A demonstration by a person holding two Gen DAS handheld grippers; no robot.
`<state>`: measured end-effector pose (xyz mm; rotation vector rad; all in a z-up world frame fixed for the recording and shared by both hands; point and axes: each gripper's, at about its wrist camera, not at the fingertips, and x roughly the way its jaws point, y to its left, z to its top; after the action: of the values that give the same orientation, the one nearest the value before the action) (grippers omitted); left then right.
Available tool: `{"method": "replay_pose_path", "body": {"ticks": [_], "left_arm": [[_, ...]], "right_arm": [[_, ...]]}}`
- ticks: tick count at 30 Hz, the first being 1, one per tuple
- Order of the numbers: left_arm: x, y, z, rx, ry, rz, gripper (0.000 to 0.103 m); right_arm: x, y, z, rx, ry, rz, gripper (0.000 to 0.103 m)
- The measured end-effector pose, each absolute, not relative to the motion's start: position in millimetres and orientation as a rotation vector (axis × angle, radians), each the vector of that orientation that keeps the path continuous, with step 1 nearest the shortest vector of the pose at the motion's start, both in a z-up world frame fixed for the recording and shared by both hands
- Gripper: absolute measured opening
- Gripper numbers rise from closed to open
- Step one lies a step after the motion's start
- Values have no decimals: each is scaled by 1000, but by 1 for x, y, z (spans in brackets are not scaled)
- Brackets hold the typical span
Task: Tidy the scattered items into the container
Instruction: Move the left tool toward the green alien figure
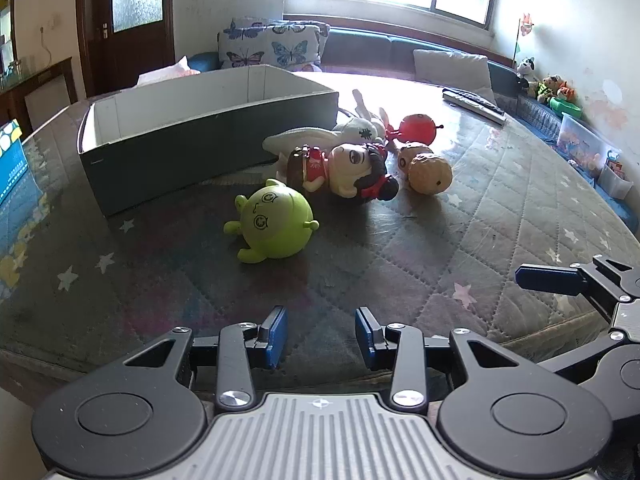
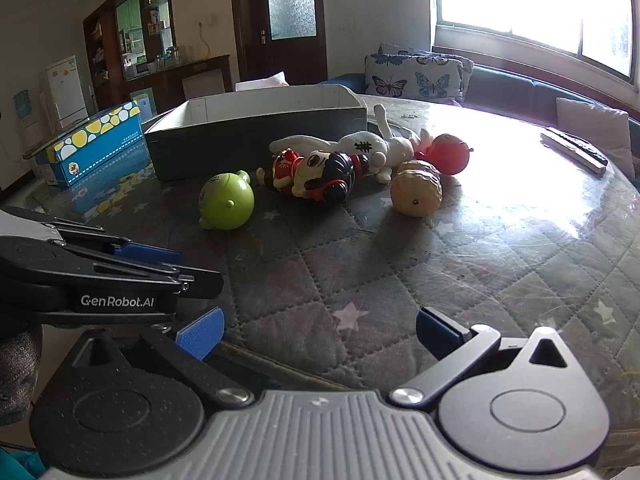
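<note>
The desk (image 1: pixel 460 264), covered with a quilted grey cloth with small stars under a shiny clear sheet, carries everything. On its far left part stands the container (image 1: pixel 192 160), a long open box with dark outside and white inside, and I see nothing in the part of it that shows. Just beside its right end lies a white plush rabbit (image 1: pixel 340 132), and against the rabbit lies a doll (image 1: pixel 344 172) with black hair and a red dress. A little nearer, apart from the doll, lies the green round toy (image 1: pixel 272 224) on its side. To the right of the doll sits a tan walnut-like toy (image 1: pixel 428 172), and behind it a red round toy (image 1: pixel 418 128). Both tools hang over the near edge of the desk, well apart from all toys. The left gripper (image 1: pixel 321 338) has its fingers spread with nothing between them, and the right gripper (image 2: pixel 320 336) has its fingers spread very wide, also empty. I judge that no item is tidied yet. The risk, I think, is the round smooth toys on the slippery sheet: fingers closing off centre could push the green toy so that it rolls away. The doll and the rabbit touch, so lifting one may drag the other.
</note>
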<state>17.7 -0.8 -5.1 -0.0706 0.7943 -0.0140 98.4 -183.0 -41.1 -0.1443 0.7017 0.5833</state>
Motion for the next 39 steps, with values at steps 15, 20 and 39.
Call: {"method": "replay_pose_path", "body": {"ticks": [15,20,39], "left_arm": [[30,4,-3,-82,850,-8,40],[34,8,-2,-88,860,0,40],[45,20,-1,-109,880,5,40]], "right_arm": [[115,-178,-44,-122,746,608,103],[121,-175,-44,-122,753,611,103],[135,-167,-44,-124,773,626,103]]}}
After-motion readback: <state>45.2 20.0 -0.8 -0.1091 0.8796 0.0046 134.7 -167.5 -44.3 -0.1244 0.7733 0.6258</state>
